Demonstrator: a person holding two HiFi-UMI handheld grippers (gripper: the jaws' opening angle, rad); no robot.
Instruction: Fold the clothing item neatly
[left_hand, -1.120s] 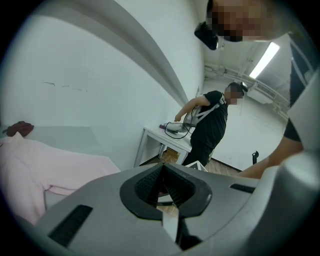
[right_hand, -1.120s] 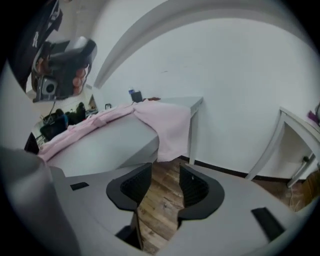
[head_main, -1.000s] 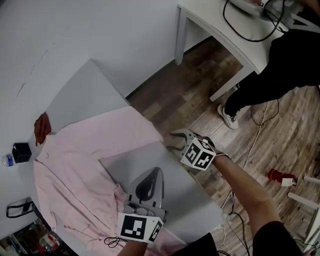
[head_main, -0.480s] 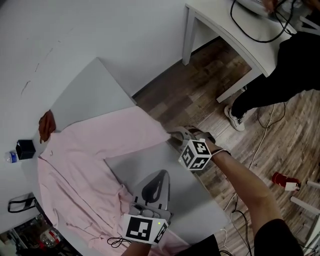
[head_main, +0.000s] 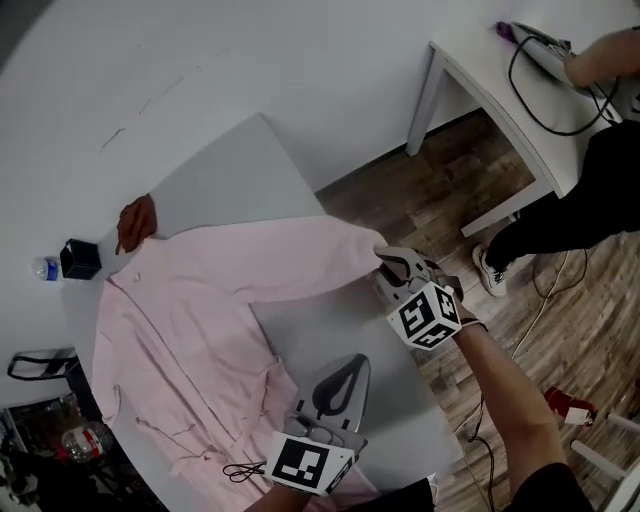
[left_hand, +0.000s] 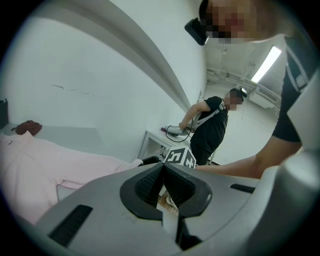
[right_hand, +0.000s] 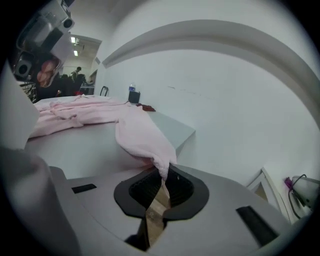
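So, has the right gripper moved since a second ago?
Yes. Judged against the table, the right gripper has edged in onto the end of the sleeve at the table's edge; its jaws are closing on that cloth.

Left gripper (head_main: 347, 368): jaws together, nothing between them, held low near the body. Right gripper (head_main: 388, 262): forearm extended, jaws closing on the pink shirt sleeve (head_main: 300, 260) end.
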